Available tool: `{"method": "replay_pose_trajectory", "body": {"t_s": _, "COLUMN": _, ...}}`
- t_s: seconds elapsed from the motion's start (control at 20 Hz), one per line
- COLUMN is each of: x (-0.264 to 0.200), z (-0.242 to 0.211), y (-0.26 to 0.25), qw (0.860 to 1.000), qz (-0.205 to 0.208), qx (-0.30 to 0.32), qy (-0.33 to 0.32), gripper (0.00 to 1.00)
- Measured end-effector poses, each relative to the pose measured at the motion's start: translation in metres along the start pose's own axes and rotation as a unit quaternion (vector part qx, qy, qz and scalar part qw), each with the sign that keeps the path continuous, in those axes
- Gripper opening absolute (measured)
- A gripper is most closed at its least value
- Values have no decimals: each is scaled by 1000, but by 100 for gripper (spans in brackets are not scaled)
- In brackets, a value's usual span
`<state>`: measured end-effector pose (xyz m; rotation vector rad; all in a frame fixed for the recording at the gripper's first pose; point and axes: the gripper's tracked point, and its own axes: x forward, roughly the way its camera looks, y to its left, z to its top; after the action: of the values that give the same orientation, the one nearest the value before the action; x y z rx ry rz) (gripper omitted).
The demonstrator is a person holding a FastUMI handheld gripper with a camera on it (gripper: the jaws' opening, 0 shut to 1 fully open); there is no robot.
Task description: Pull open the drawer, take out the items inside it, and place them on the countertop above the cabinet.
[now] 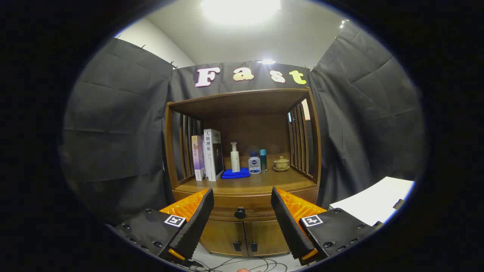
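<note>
The tool (242,211) hangs wide open with nothing between its fingers; beyond them the drawer (242,214) sits closed under the table (261,183), its round knob (240,213) seen between the fingertips.

Wooden countertop (261,184), two upright books (207,155), blue cloth (236,173), bottles (254,163), lidded teacup (281,163)

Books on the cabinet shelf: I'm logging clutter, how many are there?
2. A thin book stands at the shelf's left end; a taller book stands beside it, next to the blue cloth. Others may be hidden.
</note>
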<state>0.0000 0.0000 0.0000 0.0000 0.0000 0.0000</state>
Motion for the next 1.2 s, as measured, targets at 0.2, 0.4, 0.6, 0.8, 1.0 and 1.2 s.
{"method": "replay_pose_trajectory", "body": {"t_s": 0.2, "x": 0, "z": -2, "y": 1, "qw": 1000, "qz": -1, "qx": 2, "qy": 5, "gripper": 95}}
{"method": "replay_pose_trajectory", "body": {"t_s": 0.4, "x": 0, "z": -4, "y": 2, "qw": 1000, "qz": 0, "qx": 4, "qy": 11, "gripper": 95}}
{"method": "replay_pose_trajectory", "body": {"t_s": 0.6, "x": 1, "z": -7, "y": 3, "qw": 1000, "qz": 0, "qx": 6, "qy": 18, "gripper": 95}}
{"method": "replay_pose_trajectory", "body": {"t_s": 0.8, "x": 8, "z": -17, "y": 7, "qw": 1000, "qz": 8, "qx": 8, "qy": 27, "gripper": 95}}
{"method": "replay_pose_trajectory", "body": {"t_s": 1.0, "x": 14, "z": -25, "y": 8, "qw": 999, "qz": 14, "qx": -1, "qy": 32, "gripper": 95}}
{"method": "replay_pose_trajectory", "body": {"t_s": 1.2, "x": 23, "z": -38, "y": 10, "qw": 999, "qz": 15, "qx": -3, "qy": 41, "gripper": 95}}
